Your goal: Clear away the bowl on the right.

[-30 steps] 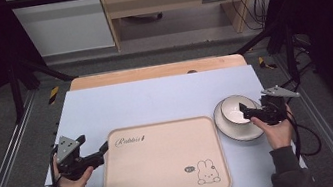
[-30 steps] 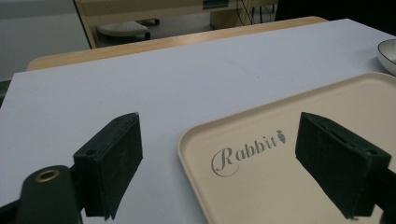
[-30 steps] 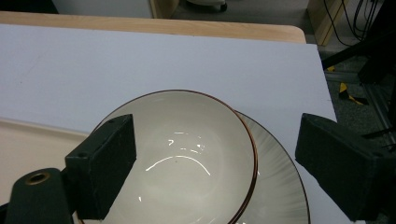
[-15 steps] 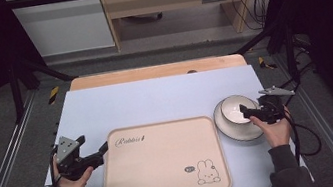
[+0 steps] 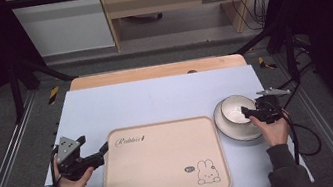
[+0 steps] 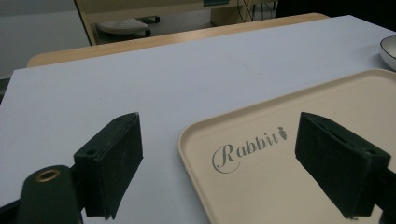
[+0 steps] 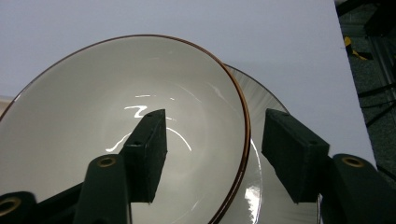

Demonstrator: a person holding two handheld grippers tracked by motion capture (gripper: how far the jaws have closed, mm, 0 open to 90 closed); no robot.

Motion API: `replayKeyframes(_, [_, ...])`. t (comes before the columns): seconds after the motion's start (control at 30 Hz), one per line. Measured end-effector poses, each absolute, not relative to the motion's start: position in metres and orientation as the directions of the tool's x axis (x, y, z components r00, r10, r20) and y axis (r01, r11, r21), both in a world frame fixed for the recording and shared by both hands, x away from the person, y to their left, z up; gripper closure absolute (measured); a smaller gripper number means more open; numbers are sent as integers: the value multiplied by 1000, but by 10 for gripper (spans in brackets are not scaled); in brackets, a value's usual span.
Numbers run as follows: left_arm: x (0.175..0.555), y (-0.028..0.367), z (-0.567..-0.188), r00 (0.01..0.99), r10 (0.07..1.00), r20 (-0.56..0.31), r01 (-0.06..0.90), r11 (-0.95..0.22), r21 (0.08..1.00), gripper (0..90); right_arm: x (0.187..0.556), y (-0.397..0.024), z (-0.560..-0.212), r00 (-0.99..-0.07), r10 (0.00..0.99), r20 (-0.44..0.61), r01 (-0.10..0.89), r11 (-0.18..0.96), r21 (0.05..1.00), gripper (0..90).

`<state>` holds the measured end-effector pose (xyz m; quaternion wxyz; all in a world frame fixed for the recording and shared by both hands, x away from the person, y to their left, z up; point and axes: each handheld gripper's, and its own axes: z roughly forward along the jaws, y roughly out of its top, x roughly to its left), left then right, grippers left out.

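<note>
right gripper (image 7: 210, 154), jaws parted and straddling the near rim of the bowl (image 7: 116, 121): one jaw inside the basin, the other outside over the plate (image 7: 261, 186) beneath, with a gap visible on both sides of the rim, so nothing is clamped yet. compared with a second ago, this gripper has slid slightly inward along the high view, from the bowl's outer edge to a position over its rim (image 5: 248, 113); the bowl and plate themselves have not shifted. judged from this, the step in hand is a rim grasp, probably to lift the bowl off the plate, perhaps toward the tray (image 5: 162, 160). left gripper (image 6: 219, 163), jaws wide apart and holding nothing, hovers at the tray's near-left corner, one jaw above the bare table (image 6: 116, 84), the other above the tray by its "rabbit" lettering; it has stayed in place. the bowl stands upright, mouth upward, stacked on the plate at the table's right side, just beside the tray's right edge; being round, it has no long axis. the tray is bare, its long axis running left to right across the table.
</note>
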<state>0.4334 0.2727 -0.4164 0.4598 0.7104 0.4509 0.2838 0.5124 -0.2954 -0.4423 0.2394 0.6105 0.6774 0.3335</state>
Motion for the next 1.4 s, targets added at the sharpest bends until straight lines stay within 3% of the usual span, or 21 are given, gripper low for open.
replayKeyframes(0.53, [434,272,-417,433,901,-8,382,-176,907,146,519,-296,-448,-116,987,110,738,11,675,686])
replayKeyframes(0.93, [434,272,-418,432,902,-8,384,-176,906,146,522,-297,-447,-99,990,102,752,7,659,762])
replayKeyframes(1.4, [435,273,-418,430,903,-7,387,-178,905,148,524,-302,-446,-71,983,169,765,-56,642,797])
